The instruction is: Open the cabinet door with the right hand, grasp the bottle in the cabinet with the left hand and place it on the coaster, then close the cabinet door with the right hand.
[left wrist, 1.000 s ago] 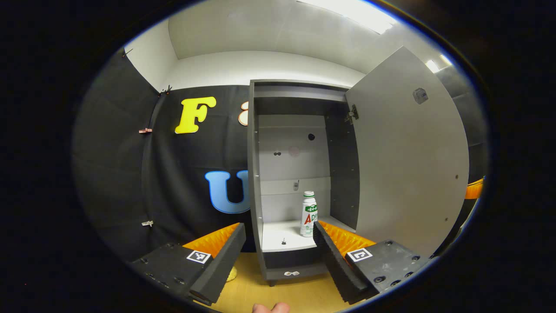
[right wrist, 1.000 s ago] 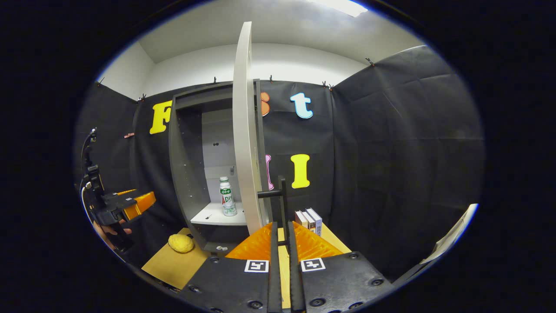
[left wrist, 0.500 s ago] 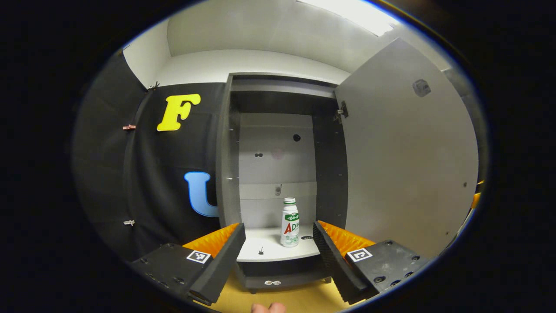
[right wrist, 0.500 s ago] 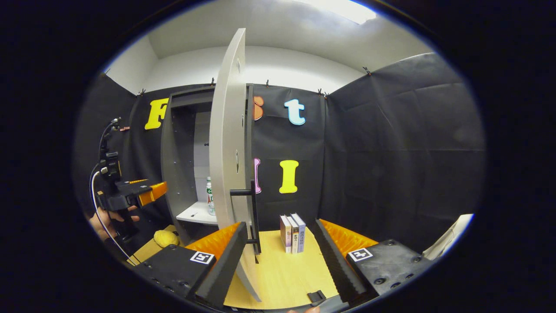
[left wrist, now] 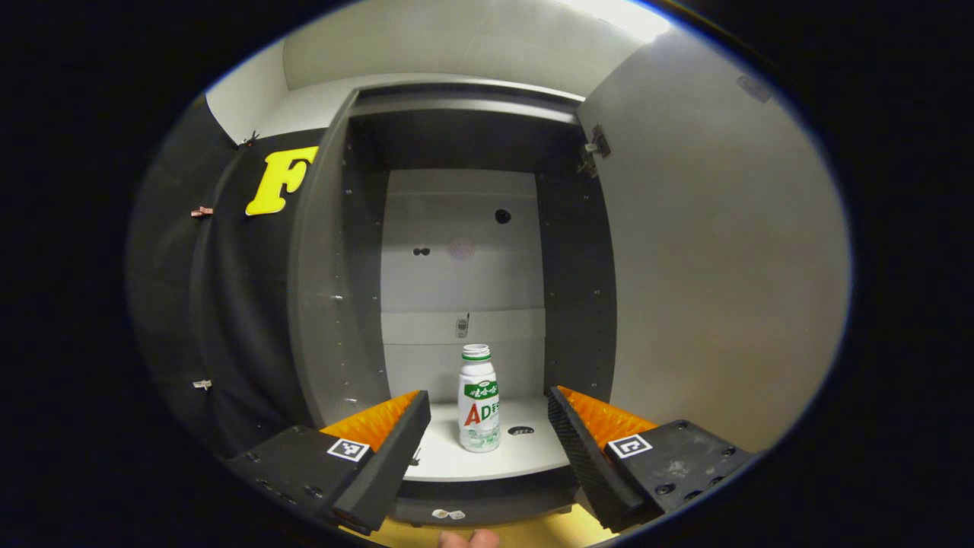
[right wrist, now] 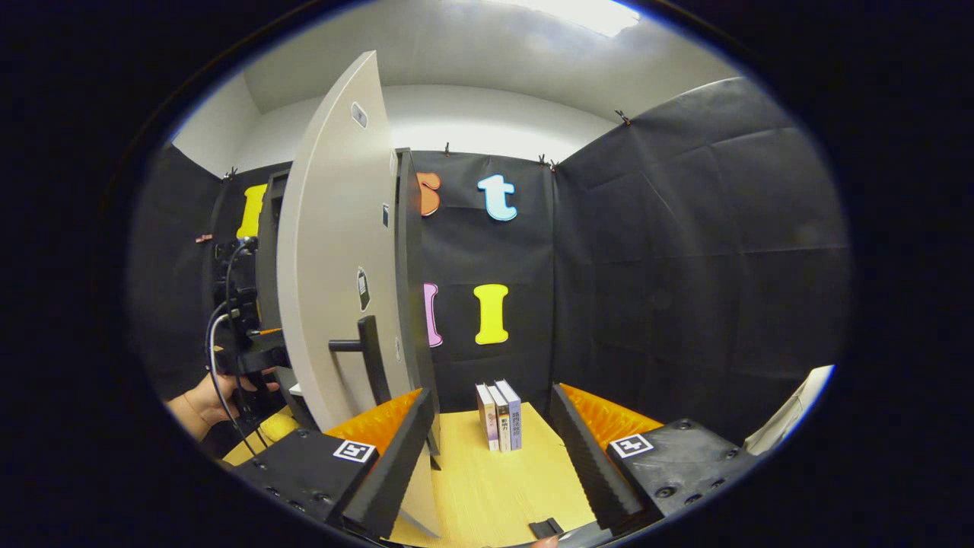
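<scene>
The bottle (left wrist: 479, 399) is white with a green cap band and red-and-green label. The cabinet (left wrist: 327, 289) is dark grey, its door (right wrist: 335, 251) pale grey. Both grippers' fingers (right wrist: 380, 426) are orange-ridged on black, above the yellow wood table (right wrist: 494, 487)

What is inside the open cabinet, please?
On the cabinet's white shelf one bottle stands upright, between the open left gripper's fingers but farther in. A small dark spot lies beside it. The fingers cover the shelf's front corners.

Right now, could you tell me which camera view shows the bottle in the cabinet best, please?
The left gripper view: the bottle stands upright on the cabinet shelf, unobstructed, framed between the open fingers. In the right gripper view the open door covers the cabinet's inside, hiding the bottle.
</scene>
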`<state>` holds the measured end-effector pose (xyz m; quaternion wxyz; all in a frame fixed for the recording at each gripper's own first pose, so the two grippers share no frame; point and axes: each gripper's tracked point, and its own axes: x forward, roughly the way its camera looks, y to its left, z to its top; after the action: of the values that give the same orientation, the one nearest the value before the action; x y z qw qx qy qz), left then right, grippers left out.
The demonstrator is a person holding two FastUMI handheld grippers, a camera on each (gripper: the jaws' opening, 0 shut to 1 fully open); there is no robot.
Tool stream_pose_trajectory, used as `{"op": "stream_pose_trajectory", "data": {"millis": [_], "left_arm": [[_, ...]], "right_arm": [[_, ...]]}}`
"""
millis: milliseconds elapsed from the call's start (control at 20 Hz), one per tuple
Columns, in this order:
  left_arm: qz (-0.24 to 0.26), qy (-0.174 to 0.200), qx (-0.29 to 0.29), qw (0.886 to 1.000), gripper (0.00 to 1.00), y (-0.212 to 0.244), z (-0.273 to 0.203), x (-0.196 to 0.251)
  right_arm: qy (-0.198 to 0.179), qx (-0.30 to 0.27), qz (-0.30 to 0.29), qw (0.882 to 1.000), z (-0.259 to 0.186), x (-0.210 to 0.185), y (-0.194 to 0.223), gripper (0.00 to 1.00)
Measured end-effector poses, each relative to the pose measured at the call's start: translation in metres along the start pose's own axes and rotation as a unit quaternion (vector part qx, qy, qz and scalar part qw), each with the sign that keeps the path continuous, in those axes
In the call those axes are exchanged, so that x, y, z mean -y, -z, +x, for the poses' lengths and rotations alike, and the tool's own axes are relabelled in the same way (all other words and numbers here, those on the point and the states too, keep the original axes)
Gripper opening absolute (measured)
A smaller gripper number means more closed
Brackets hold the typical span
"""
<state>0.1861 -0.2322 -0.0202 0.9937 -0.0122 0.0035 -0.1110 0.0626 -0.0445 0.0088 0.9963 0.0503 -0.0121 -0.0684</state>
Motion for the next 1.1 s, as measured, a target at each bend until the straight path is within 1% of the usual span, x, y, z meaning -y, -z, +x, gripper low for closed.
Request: {"op": "stream_pose_trajectory", "data": {"millis": [150, 300, 400, 450, 550, 650, 900, 950, 1000, 1050, 1100], "left_arm": [[-0.012, -0.013, -0.008, 1.0, 0.99, 0.014, 0.041, -0.004], [-0.01, -0.029, -0.019, 0.999, 0.98, 0.03, 0.076, -0.012], [-0.011, -0.033, -0.025, 0.999, 0.98, 0.04, 0.1, -0.016], [-0.013, -0.035, -0.028, 0.999, 0.99, 0.046, 0.109, -0.016], [-0.016, -0.037, -0.038, 0.998, 0.98, 0.056, 0.125, -0.016], [-0.019, -0.039, -0.044, 0.998, 0.98, 0.064, 0.138, -0.016], [-0.017, -0.054, -0.048, 0.997, 0.98, 0.077, 0.161, -0.019], [-0.017, -0.061, -0.05, 0.997, 0.89, 0.078, 0.16, -0.023], [-0.015, -0.068, -0.046, 0.997, 0.8, 0.08, 0.17, -0.025], [-0.015, -0.065, -0.046, 0.997, 0.72, 0.076, 0.162, -0.022], [-0.016, -0.067, -0.045, 0.997, 0.7, 0.074, 0.159, -0.023]], "right_arm": [[0.0, -0.004, -0.006, 1.0, 0.012, 0.01, 0.006, 0.96], [0.0, -0.001, -0.001, 1.0, 0.024, 0.021, 0.006, 0.96], [0.0, 0.001, 0.001, 1.0, 0.032, 0.027, 0.005, 0.96], [0.002, 0.002, 0.001, 1.0, 0.038, 0.03, 0.006, 0.96], [0.003, 0.001, -0.002, 1.0, 0.047, 0.036, 0.008, 0.96], [-0.004, 0.001, -0.003, 1.0, 0.055, 0.036, 0.008, 0.96], [-0.007, 0.001, 0.0, 1.0, 0.071, 0.041, 0.012, 0.96], [-0.006, 0.0, -0.002, 1.0, 0.073, 0.042, 0.013, 0.96], [-0.007, -0.001, -0.004, 1.0, 0.075, 0.041, 0.015, 0.96], [-0.007, -0.002, -0.007, 1.0, 0.076, 0.041, 0.016, 0.96], [-0.008, -0.002, -0.009, 1.0, 0.077, 0.04, 0.016, 0.96]]}}
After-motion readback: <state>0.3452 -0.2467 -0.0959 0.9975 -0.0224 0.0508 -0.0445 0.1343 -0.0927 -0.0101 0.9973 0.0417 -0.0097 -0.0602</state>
